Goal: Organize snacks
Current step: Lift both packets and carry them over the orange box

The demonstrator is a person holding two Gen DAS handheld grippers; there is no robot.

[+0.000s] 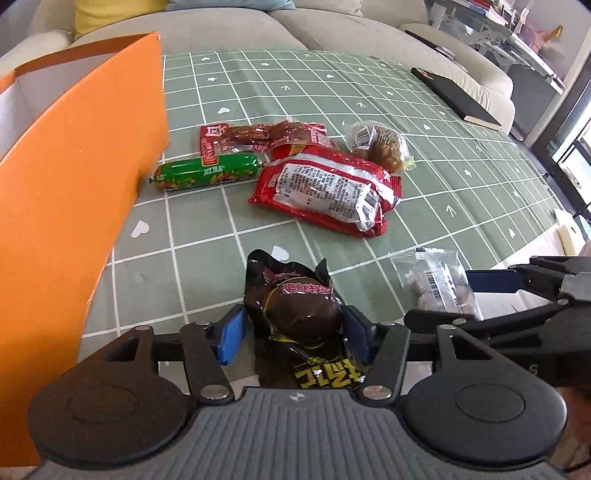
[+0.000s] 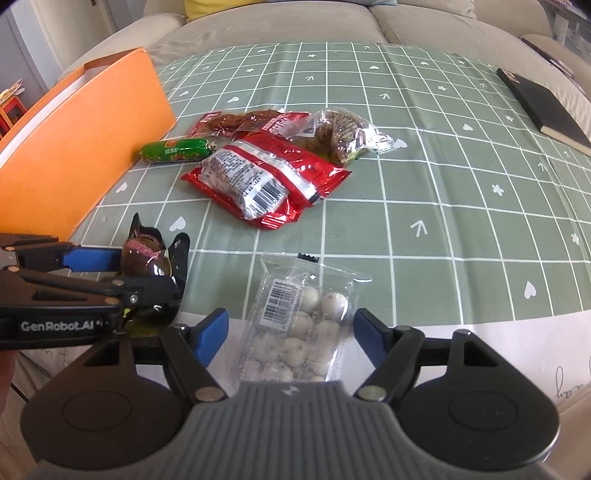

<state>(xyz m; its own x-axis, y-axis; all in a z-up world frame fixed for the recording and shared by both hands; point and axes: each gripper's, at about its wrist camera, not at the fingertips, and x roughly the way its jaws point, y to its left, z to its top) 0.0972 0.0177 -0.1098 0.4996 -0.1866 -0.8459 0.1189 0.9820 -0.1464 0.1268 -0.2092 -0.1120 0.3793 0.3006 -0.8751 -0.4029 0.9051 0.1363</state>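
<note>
My left gripper point(image 1: 293, 334) is shut on a dark brown egg-shaped snack packet point(image 1: 299, 310), which also shows in the right wrist view point(image 2: 147, 258). My right gripper point(image 2: 291, 336) is open, its blue pads on either side of a clear bag of white round candies point(image 2: 299, 325) that lies at the cloth's near edge; the bag also shows in the left wrist view point(image 1: 436, 284). A green sausage point(image 1: 207, 171), a large red packet point(image 1: 328, 188), a red meat-strip packet point(image 1: 258, 136) and a clear pack of brown snack point(image 1: 380, 146) lie mid-cloth.
An orange box point(image 1: 81, 177) with a white inside stands open at the left. A black notebook point(image 1: 456, 98) lies at the far right on the green checked cloth point(image 1: 461, 192). A beige sofa point(image 1: 221, 29) is behind the table.
</note>
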